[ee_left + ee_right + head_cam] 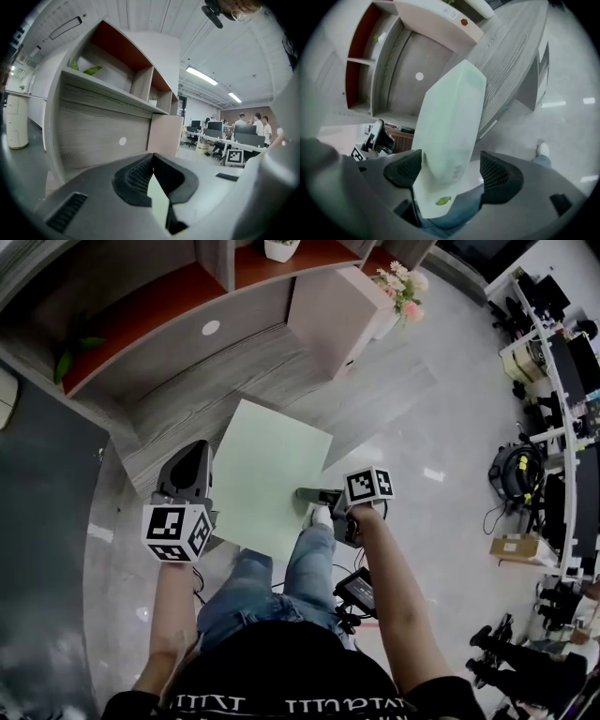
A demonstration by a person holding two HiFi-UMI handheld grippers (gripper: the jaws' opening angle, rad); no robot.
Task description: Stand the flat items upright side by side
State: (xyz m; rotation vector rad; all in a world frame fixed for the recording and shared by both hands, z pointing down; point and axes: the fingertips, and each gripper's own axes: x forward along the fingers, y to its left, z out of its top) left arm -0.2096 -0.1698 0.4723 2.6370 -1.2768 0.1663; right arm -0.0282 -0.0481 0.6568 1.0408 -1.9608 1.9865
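- Overhead, head view: pale green flat sheet [272, 474] is held off the glossy pale floor [422, 427], in front of the grey wood-grain shelf unit [187, 371] with red-brown compartments.
- Left gripper [199, 456] is at the sheet's left edge and right gripper [315, 495] at its right edge. Pink flowers [401, 287] stand at the unit's far end.
- Left gripper view: left gripper [152, 173] has its jaws drawn together on the sheet [158, 204], seen edge-on as a thin pale wedge. Shelf unit [103, 136] is beyond.
- Right gripper view: right gripper [450, 171] has its jaws apart. The sheet [450, 117] runs between them and lies against one ribbed black pad [405, 171], with a gap to the other pad.
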